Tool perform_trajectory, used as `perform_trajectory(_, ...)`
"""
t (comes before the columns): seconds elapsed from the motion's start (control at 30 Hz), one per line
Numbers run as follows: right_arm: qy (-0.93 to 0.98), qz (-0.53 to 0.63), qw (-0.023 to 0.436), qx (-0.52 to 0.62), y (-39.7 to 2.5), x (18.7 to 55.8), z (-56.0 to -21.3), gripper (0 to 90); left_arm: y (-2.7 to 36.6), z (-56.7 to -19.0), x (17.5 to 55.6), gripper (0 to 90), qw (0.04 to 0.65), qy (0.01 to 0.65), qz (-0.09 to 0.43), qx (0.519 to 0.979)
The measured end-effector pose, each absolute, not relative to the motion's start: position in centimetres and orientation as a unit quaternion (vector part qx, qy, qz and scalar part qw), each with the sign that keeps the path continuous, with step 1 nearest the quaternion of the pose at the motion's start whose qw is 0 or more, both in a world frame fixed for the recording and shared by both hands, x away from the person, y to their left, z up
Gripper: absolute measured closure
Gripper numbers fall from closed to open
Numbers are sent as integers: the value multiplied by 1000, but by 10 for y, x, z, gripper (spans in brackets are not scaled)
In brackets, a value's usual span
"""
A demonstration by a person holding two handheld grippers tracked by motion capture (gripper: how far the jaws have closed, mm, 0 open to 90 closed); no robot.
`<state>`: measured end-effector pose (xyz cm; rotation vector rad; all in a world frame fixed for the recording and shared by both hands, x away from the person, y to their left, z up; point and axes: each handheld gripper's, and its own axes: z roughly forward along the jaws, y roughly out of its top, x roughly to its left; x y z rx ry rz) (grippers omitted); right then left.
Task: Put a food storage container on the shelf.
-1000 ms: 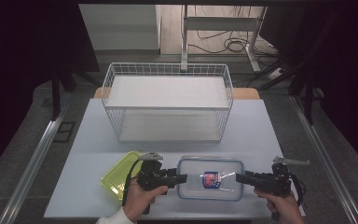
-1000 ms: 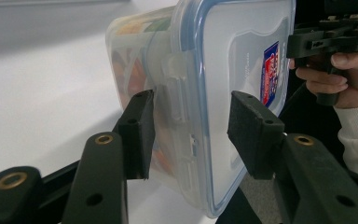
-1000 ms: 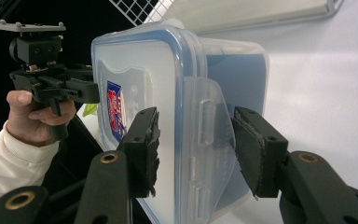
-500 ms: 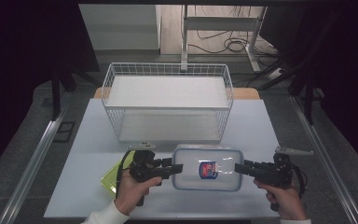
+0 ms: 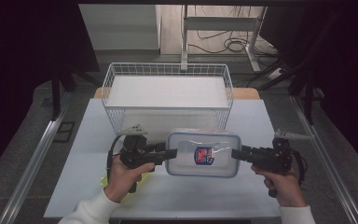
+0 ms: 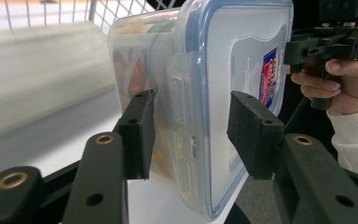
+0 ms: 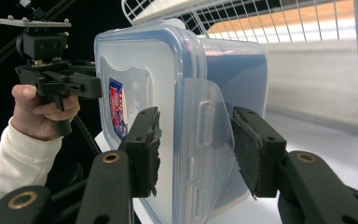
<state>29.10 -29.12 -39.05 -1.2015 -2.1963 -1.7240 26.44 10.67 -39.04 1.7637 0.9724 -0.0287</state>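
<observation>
While I hold one hand-held gripper in each hand, the clear plastic container [image 5: 203,154] hangs between them, lifted off the table [image 5: 88,140] just in front of the white wire basket [image 5: 168,93]. My left hand-held gripper [image 5: 170,154] pinches the container's left short end: in the left gripper view its two black pads [image 6: 140,130] close over the side latch, one on the lid side and one on the body side. My right hand-held gripper [image 5: 237,154] pinches the opposite end the same way, and in the right gripper view its pads [image 7: 144,149] clamp the latch flap [image 7: 207,126] from both faces. The container's lid [image 5: 205,140] has a blue rim and carries a small red and blue label [image 5: 203,156] near its middle. Through the clear wall in the left gripper view I can see coloured contents [image 6: 135,74], too blurred to tell what they are. Under my left hand [image 5: 126,175], a yellow-green thing [image 5: 106,177] lies on the table, mostly covered. The basket stands at the far side of the table with a pale flat sheet [image 5: 168,91] across its bottom.
</observation>
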Motion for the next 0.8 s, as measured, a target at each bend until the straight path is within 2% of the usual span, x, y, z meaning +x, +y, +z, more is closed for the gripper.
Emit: perform_trajectory(0.8, -739, -571, 24, -357, -247, 337, -322, 527, 151, -332, 297, 525, 563, 395, 33, 725)
